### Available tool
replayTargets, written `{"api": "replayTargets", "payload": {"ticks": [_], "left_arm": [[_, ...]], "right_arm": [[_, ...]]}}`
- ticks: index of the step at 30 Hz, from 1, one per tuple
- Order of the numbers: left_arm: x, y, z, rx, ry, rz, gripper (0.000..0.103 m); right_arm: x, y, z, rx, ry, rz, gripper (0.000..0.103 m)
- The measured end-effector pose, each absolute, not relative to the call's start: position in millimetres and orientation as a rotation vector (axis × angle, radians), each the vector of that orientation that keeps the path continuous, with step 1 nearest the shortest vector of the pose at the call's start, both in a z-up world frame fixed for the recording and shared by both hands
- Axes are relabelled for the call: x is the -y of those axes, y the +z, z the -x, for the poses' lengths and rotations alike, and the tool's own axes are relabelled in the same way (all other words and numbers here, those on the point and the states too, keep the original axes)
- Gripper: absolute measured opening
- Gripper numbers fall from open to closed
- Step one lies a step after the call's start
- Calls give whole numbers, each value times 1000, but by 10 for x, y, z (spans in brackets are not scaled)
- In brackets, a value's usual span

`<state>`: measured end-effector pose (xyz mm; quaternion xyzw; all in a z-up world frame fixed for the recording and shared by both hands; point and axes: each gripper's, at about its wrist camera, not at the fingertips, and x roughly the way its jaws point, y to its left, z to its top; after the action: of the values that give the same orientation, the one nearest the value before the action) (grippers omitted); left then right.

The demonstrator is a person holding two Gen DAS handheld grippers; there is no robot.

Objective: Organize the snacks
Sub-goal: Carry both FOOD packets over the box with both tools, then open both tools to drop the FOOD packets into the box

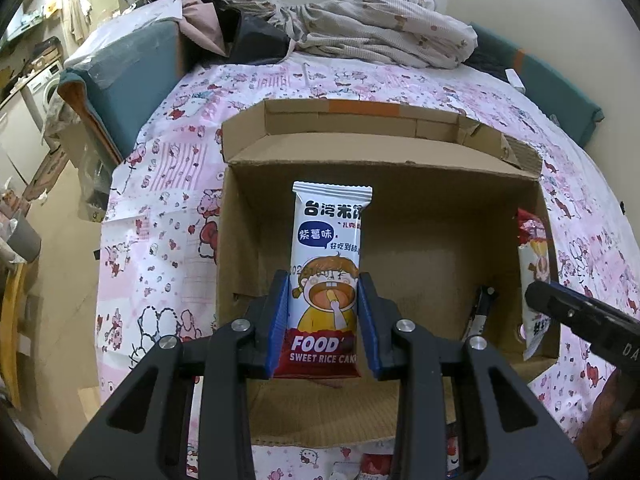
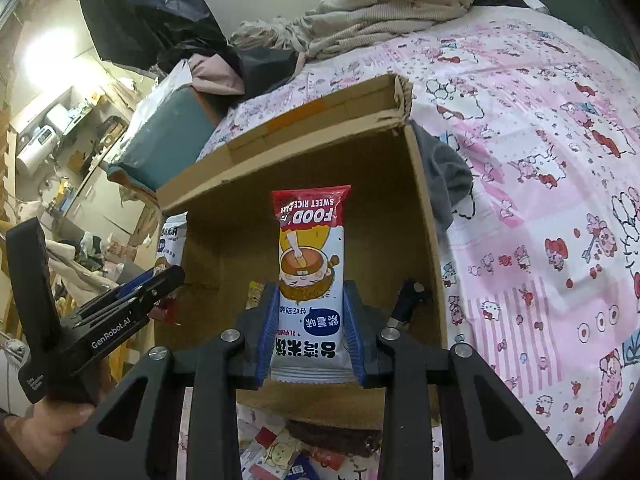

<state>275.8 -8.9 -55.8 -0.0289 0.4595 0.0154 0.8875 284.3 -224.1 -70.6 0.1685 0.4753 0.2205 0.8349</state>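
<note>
My left gripper (image 1: pixel 324 280) is shut on the red lower end of a white sweet rice cake packet (image 1: pixel 330 240), held upright over an open cardboard box (image 1: pixel 380 160). My right gripper (image 2: pixel 311 286) is shut on the white end of a second such packet (image 2: pixel 310 248), red end up, over the same box (image 2: pixel 400 208). In the left wrist view the right gripper (image 1: pixel 560 304) comes in from the right with its packet (image 1: pixel 534 264) by the box's right wall. In the right wrist view the left gripper (image 2: pixel 160 284) shows at the left with its packet (image 2: pixel 174 240).
The box lies on a bed with a pink cartoon sheet (image 1: pixel 168 200). A dark slim object (image 1: pixel 480 312) rests inside the box. Several loose snack packets (image 2: pixel 280 452) lie at the near edge. Bundled bedding (image 1: pixel 380 20) is piled behind, and a grey cloth (image 2: pixel 448 176) lies beside the box.
</note>
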Motion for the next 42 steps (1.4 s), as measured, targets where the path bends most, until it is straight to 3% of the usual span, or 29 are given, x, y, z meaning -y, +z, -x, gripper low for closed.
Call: {"api": "replayTargets", "payload": {"ticks": [29, 32, 34, 36, 42], "left_arm": [[76, -618, -2750, -964, 9, 54, 31], [99, -596, -2732, -966, -1, 51, 53], [113, -548, -2713, -949, 5, 40, 77], [124, -507, -2697, -928, 0, 39, 83], [132, -406, -2637, -896, -11, 31, 83]], "right_arm": [[2166, -783, -2866, -1012, 475, -360, 36], [2169, -738, -2862, -992, 487, -371, 52], [2173, -688, -2842, -964, 486, -369, 74], [2179, -657, -2834, -949, 480, -363, 76], [2258, -637, -2859, -958, 472, -413, 76]]}}
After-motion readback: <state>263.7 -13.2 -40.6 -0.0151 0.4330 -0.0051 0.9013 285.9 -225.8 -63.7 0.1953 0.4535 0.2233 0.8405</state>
